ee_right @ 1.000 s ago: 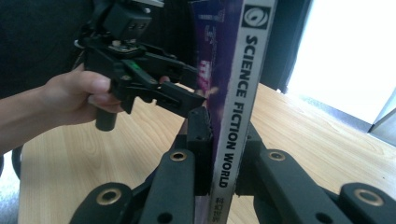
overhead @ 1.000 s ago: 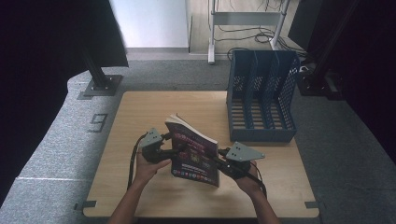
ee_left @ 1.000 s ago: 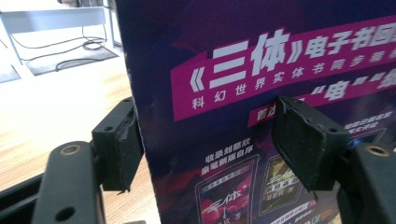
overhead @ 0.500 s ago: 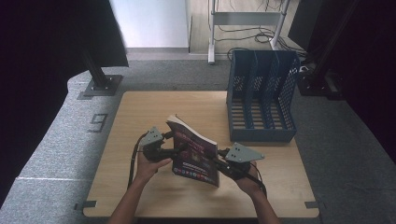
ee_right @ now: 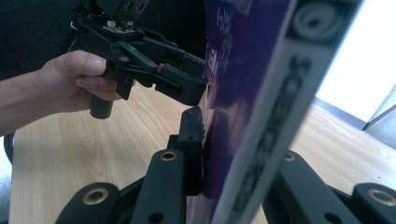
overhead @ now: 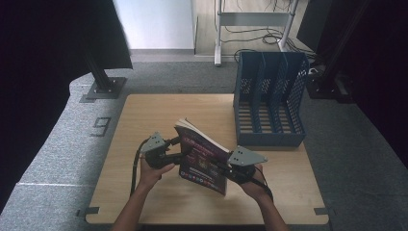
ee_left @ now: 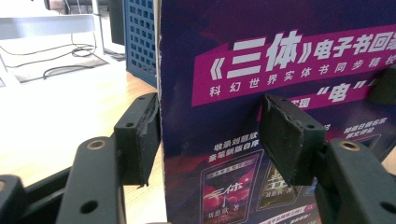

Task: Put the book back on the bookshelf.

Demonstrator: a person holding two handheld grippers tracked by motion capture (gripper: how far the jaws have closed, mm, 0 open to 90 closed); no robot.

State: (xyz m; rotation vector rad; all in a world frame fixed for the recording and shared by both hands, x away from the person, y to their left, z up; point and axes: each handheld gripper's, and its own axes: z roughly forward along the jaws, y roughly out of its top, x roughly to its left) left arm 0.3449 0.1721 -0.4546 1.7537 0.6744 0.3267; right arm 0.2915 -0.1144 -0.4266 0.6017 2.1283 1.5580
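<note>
A: Status, left to right?

B: Left hand-held gripper sits at the book's spine-side edge. Its jaws have just been closing and straddle that edge: one pad touches or nearly touches the back, the other pad stands off the cover. Not clamped yet.

A: Where's the book itself?

B: Upright, tilted, held above the worktop near the front edge, between both hands. Cover faces the person.

A: Right side?

B: Right hand-held gripper is narrow, pinching the book's lower right edge. Its jaws have just been opening slightly, yet in the right gripper view the pad sits flush on the cover. It's carrying the book, I'd say.

A: Why two grippers on it?

B: Looks like a handover or regrip: right keeps it standing so left can take the spine side. Upright suits the blue file rack, standing well apart at the right rear, slots empty. Likely destination.
</note>
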